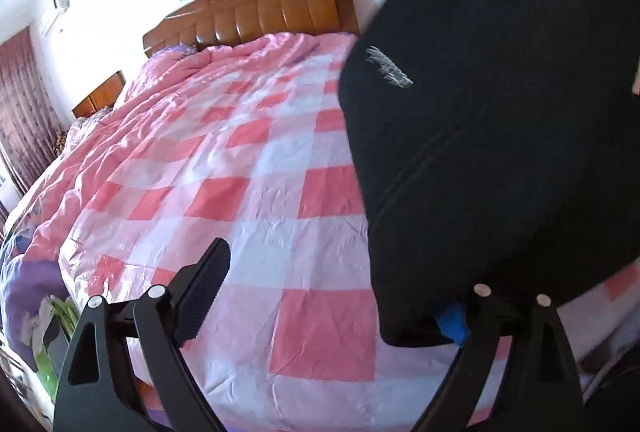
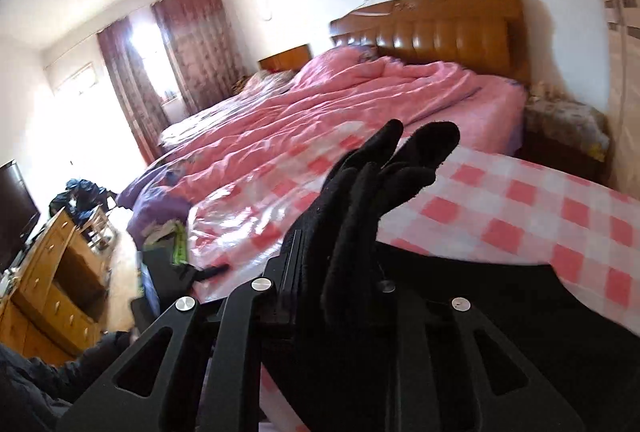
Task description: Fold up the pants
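Item: black pants (image 1: 500, 152), soft knit or fleece by the look, lifted off a bed (image 1: 256, 216) covered with a pink-and-white checked sheet. Location: in the left wrist view the garment hangs in a broad dark mass at the right of the frame, above the sheet; in the right wrist view a bunched fold of the same cloth stands up between the fingers while more of it lies spread on the sheet just behind. Right hand-held gripper (image 2: 340, 272): jaws drawn nearly together, clamped on that bunch of black fabric. Left hand-held gripper (image 1: 340, 292): jaws wide apart; the left finger (image 1: 204, 296) stands clear over the sheet, the other is lost against the cloth, and no pinch is visible, so it reads as not gripping. A small blue patch (image 1: 452, 324) shows at the garment's lower edge; what it is cannot be told. Step in hand, by judgement: early, the pants picked up by one edge for spreading or aligning, no fold yet evident. Next move calls for the free left gripper to take a matching edge or corner, so that the cloth can be drawn taut and laid flat. Markings: a pale slanted logo or wordmark (image 1: 390, 66) on the black cloth, blurred and unreadable; no other writing seen. Surroundings: wooden headboard (image 2: 440, 28), rumpled pink quilt (image 2: 340, 100).
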Demonstrator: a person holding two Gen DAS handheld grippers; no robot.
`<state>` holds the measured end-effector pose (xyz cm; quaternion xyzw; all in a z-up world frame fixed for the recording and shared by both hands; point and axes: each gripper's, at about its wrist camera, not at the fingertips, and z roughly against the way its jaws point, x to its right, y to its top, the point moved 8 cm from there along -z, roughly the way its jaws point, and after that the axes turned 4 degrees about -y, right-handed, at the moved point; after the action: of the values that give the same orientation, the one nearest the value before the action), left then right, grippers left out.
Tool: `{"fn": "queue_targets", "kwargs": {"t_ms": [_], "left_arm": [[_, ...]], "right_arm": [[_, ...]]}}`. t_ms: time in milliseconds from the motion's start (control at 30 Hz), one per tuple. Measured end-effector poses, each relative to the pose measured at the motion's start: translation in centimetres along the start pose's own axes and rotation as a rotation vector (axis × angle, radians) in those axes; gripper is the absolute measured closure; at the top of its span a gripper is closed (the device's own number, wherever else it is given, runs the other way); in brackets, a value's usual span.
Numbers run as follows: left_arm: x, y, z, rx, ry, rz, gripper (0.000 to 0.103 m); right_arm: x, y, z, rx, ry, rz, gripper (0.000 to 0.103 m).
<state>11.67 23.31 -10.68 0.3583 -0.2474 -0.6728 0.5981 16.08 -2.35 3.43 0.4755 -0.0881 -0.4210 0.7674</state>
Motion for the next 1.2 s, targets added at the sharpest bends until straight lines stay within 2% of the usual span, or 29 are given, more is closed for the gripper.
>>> {"fn": "queue_targets", "kwargs": {"t_ms": [67,100,233,267,633,733,1133,1167,1200], "left_arm": [[0.3,0.3,0.3,0.013,0.035,-0.028,0.012],[0.5,0.3,0.1,0.002,0.039,-0.032,0.012],[1.3,0.1,-0.9,-0.027,0.036,-0.046,0.012],[1.5,0.1,-1.0,-0.027,0.055,-0.058,0.012],[1.1,0.0,-1.2,-0.055,0.089,-0.034,0.005],[1.0,-0.1,-1.3,-0.057,0.088,-0.028,0.003],[1.5,0.1,-1.1,-0.062,0.161,-0.131,0.002],[1.6,0.1,-0.9,-0.068,0.164,-0.139,0.002],[1.8,0.1,-0.5,-0.073,0.167,-0.168,0.002]], "right_arm": [[2.7,-3.3,0.1,-0.012,-0.030,-0.048,0.084],[4.6,-5.8,-0.6,-0.036,-0.052,-0.104,0.084],[8.2,-13.1,-3.0,-0.127,-0.077,-0.238,0.084],[8.5,-13.8,-2.8,-0.103,-0.057,-0.274,0.084],[8.4,-13.2,-2.0,-0.084,-0.054,-0.297,0.084],[8.9,-13.9,-1.9,-0.093,-0.046,-0.348,0.084],[9.7,-14.6,-1.4,-0.082,-0.082,-0.374,0.086],[10.0,-14.7,-1.3,-0.088,-0.104,-0.378,0.083],[10.1,-14.7,-1.0,-0.095,-0.117,-0.371,0.074]]}}
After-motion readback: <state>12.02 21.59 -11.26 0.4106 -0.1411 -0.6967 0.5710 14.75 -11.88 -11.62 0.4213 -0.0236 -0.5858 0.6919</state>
